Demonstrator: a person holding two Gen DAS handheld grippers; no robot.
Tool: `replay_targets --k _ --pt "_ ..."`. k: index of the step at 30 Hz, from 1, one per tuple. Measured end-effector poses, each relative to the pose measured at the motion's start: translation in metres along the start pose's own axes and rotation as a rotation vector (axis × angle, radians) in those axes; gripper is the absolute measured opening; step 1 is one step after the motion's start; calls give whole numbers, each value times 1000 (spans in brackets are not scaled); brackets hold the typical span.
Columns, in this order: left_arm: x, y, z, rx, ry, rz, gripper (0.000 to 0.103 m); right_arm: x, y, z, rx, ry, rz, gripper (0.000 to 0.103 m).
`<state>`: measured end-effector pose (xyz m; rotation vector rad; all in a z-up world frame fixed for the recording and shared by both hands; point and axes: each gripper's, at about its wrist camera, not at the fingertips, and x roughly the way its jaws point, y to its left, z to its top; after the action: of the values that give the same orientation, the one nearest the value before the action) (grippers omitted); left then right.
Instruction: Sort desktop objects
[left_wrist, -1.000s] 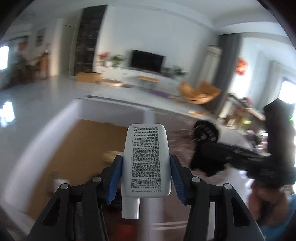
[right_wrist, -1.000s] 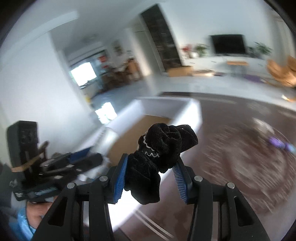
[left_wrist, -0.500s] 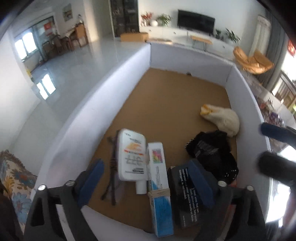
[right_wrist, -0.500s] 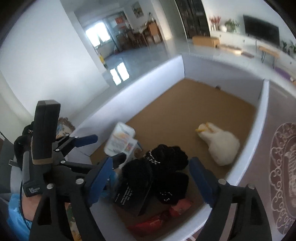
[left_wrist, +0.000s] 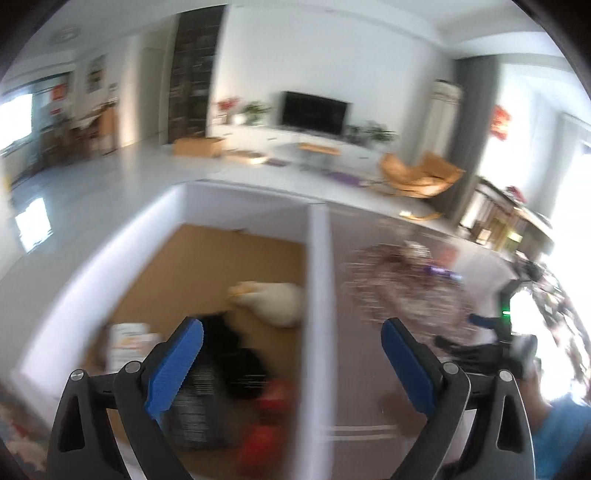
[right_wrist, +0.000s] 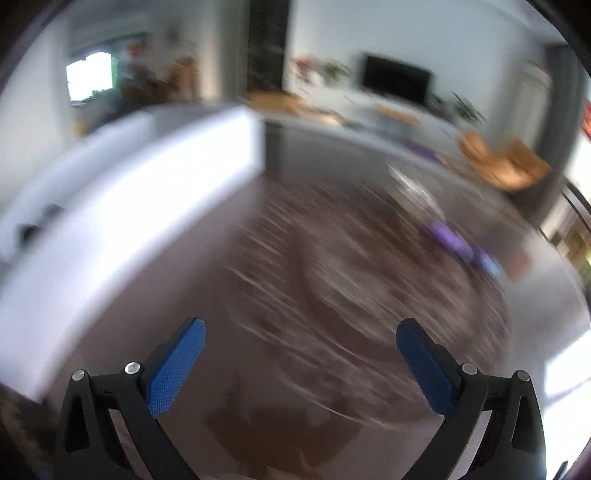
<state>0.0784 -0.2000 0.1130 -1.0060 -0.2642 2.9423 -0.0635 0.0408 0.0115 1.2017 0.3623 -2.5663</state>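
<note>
White box wall (left_wrist: 317, 295) between cluttered box floor (left_wrist: 207, 266) and open tabletop (right_wrist: 332, 277)

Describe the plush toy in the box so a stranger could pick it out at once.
Start at the big white-walled box with the brown floor, seen from the left wrist camera. The plush toy lies inside against the right-hand wall, farther in than the dark clutter at the near end. It is the only cream, soft, rounded thing there, with a yellowish tip.
</note>
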Motion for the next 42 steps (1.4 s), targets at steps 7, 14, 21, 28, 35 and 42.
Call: replay_targets --k 7,14,21,28,35,42 --pt "40 -120 -19 165 110 -158 103 10 -112 -32 186 52 -139 103" --pt "130 -183 -66 274 241 -154 103 6 -145 -57 290 74 -114 103" --pt "200 -193 -63 262 270 -40 103 4 -148 -59 299 74 -112 103" --pt "248 -196 -49 250 293 0 103 4 -148 -59 299 74 -112 103" --pt "263 -192 -49 242 310 7 103 4 -148 -59 299 74 -112 103" --pt "263 -193 -51 236 302 6 103 5 -148 -59 300 74 -112 103"
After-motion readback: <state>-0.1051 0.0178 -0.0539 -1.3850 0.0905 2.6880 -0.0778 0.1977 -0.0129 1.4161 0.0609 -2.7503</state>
